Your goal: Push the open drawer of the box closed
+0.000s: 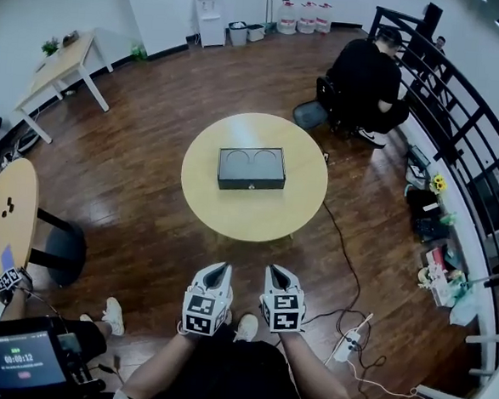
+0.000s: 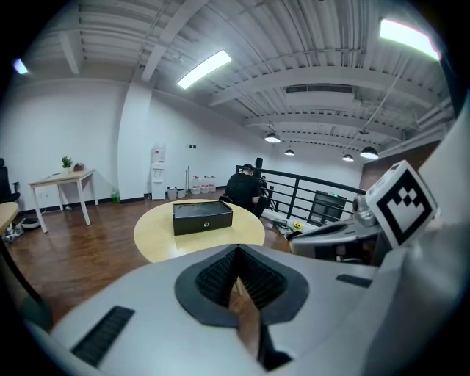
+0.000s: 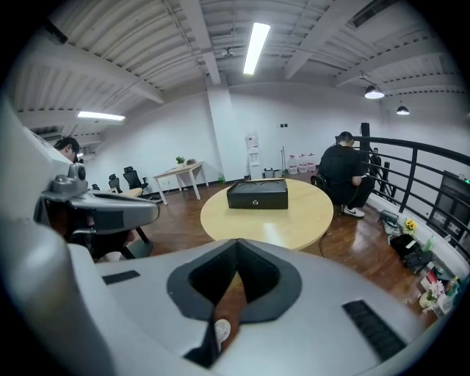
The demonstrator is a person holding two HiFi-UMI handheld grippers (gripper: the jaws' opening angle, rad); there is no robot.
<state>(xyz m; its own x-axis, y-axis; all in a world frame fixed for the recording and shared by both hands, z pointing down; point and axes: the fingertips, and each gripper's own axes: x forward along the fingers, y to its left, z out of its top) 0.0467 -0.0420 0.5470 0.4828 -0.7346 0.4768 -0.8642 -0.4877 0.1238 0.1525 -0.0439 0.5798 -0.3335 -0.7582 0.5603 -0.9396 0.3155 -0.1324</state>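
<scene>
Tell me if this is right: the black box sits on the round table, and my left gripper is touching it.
Not quite. The black box does sit on the round table, but the left gripper is not touching it: the head view shows it held near the person's body, well short of the table, beside the right gripper.

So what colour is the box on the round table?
The box is black, seen best in the head view, on the pale round table.
</scene>
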